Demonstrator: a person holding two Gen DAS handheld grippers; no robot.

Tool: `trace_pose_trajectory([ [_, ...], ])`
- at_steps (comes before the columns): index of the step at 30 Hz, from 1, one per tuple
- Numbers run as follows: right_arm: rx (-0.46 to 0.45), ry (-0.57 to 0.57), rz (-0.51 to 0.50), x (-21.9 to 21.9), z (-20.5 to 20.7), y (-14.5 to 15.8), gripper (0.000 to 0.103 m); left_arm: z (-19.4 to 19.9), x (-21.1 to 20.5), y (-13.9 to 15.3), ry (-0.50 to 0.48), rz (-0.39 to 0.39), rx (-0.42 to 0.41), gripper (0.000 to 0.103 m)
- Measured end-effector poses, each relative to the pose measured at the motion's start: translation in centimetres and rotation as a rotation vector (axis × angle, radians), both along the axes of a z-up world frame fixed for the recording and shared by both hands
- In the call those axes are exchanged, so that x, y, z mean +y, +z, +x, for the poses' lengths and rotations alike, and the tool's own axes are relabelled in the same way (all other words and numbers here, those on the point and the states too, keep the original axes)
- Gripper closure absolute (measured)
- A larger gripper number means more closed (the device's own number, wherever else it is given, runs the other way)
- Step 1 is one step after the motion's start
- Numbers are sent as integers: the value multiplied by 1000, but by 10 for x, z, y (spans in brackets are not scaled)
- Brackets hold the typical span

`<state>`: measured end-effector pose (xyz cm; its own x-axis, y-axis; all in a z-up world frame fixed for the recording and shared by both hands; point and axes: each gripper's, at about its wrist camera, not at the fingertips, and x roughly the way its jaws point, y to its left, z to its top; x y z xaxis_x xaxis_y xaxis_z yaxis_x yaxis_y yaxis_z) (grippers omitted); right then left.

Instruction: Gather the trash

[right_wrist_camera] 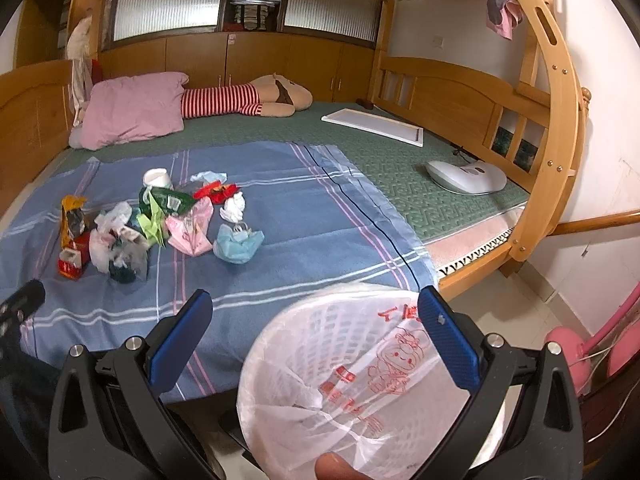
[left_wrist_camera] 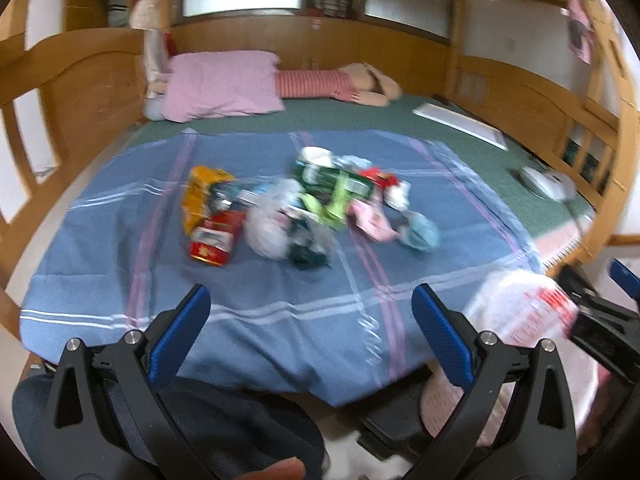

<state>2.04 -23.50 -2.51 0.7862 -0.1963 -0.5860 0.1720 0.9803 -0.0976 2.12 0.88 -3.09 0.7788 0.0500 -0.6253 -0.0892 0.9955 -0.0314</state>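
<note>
A pile of trash (left_wrist_camera: 304, 208) lies on the blue blanket (left_wrist_camera: 280, 312): an orange packet (left_wrist_camera: 200, 196), a red box (left_wrist_camera: 214, 240), white plastic bags, green wrappers, a pink wrapper (right_wrist_camera: 190, 234), a blue face mask (right_wrist_camera: 238, 244) and a white cup (right_wrist_camera: 158, 178). My left gripper (left_wrist_camera: 312, 308) hovers open over the blanket's near part, short of the pile, holding nothing. My right gripper (right_wrist_camera: 316, 312) is open above a white basket lined with a printed plastic bag (right_wrist_camera: 352, 380), off the bed's near right corner. The basket (left_wrist_camera: 520, 312) also shows in the left wrist view.
The wooden bed frame (right_wrist_camera: 452, 96) rings a green mattress (right_wrist_camera: 400, 168). A pink pillow (right_wrist_camera: 132, 108) and a striped plush toy (right_wrist_camera: 248, 100) lie at the back. A white board (right_wrist_camera: 376, 124) and a white device (right_wrist_camera: 464, 176) lie right. A ladder rail (right_wrist_camera: 556, 120) and pink fan (right_wrist_camera: 568, 344) stand right.
</note>
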Motion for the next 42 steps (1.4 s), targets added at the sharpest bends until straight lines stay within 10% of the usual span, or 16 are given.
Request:
trace_pose_trajectory([
  [11,63,-3,17,6,52,-6,3,107,61,-30,259,-44,133,6],
  [14,120,20,1,15,70,-18,3,126,79,-44,278,-78,171,33],
  [25,222,116,122,70,143,-49,49,115,182,-89,588,-318,189,21],
  [37,428,356,273,182,211,-120,30,112,200,-99,642,-410,178,13],
  [42,419,371,256,180,200,-121,54,122,209,-108,653,-461,188,13],
])
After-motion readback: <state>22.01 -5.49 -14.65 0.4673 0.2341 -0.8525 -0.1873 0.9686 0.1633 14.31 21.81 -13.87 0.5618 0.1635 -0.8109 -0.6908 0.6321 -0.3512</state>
